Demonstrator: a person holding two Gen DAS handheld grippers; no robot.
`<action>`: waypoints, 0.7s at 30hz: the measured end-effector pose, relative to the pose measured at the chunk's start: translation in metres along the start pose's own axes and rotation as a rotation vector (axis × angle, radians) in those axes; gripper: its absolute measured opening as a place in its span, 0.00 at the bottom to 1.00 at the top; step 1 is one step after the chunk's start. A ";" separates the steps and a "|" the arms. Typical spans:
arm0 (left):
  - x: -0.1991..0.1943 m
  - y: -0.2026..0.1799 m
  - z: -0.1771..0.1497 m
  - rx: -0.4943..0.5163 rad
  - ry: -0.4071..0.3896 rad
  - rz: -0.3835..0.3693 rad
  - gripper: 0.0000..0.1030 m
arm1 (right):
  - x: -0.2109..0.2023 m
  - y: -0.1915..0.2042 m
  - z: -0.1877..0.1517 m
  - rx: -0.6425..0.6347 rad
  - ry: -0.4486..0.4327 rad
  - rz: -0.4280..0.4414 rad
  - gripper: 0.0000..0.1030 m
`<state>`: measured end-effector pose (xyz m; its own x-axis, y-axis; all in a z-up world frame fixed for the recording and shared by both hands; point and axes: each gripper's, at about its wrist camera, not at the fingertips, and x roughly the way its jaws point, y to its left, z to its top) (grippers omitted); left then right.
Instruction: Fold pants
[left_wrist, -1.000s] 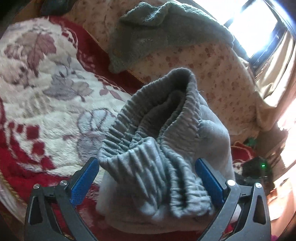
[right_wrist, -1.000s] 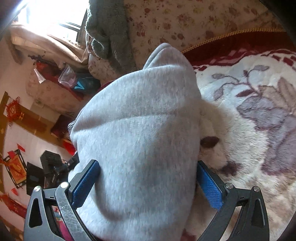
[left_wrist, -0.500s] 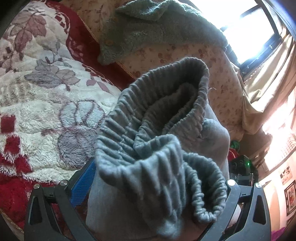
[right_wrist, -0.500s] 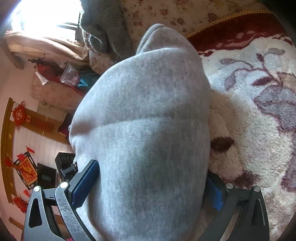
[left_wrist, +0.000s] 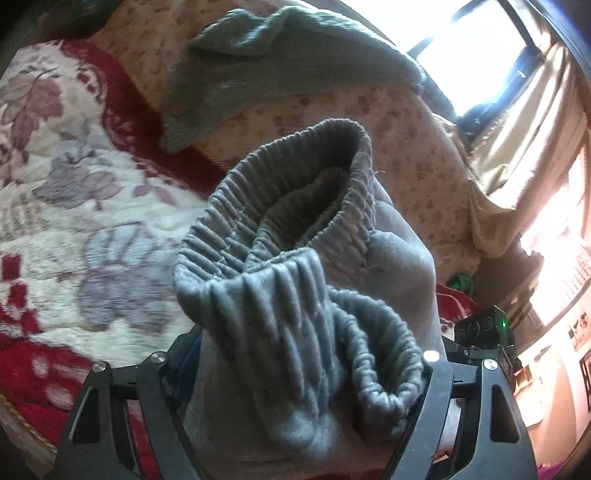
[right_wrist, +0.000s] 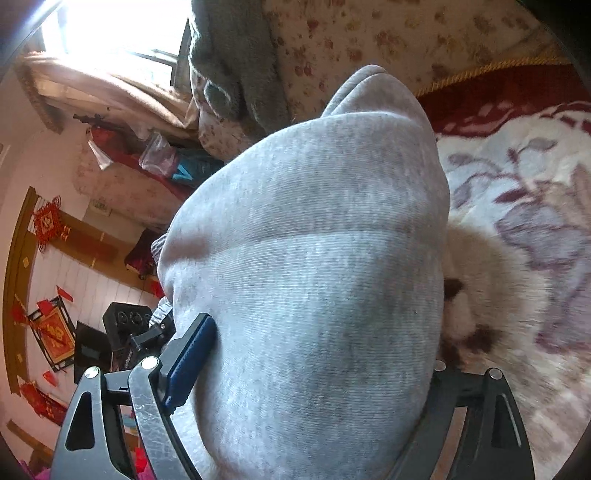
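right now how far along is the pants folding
Done: both grippers have hold of the grey pants. In hand: the left gripper clamps the bunched elastic waistband, the right gripper clamps smooth cloth. Left: no flat fold shows yet; the pants hang bunched above the floral blanket.

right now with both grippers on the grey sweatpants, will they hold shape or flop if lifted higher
Likely floppy: the grey sweatpants bulge in a soft mound over the right gripper. The ribbed waistband bunches and curls in the left gripper, so it probably springs back rather than lying flat. The thick knit looks grippy, so slipping from the fingers seems unlikely.
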<state>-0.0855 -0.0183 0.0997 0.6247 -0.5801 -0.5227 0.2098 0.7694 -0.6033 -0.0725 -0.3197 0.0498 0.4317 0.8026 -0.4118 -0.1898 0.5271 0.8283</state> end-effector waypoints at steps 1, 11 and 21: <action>0.003 -0.012 -0.001 0.008 0.000 -0.011 0.79 | -0.011 0.000 0.000 -0.004 -0.010 -0.003 0.88; 0.061 -0.106 -0.039 0.050 0.069 -0.117 0.79 | -0.131 -0.022 -0.004 0.007 -0.138 -0.133 0.89; 0.116 -0.158 -0.082 0.116 0.164 -0.086 0.79 | -0.196 -0.074 -0.023 0.072 -0.203 -0.220 0.89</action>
<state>-0.1079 -0.2289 0.0855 0.4724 -0.6731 -0.5690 0.3481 0.7356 -0.5812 -0.1633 -0.5100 0.0608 0.6241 0.5951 -0.5063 -0.0124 0.6555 0.7551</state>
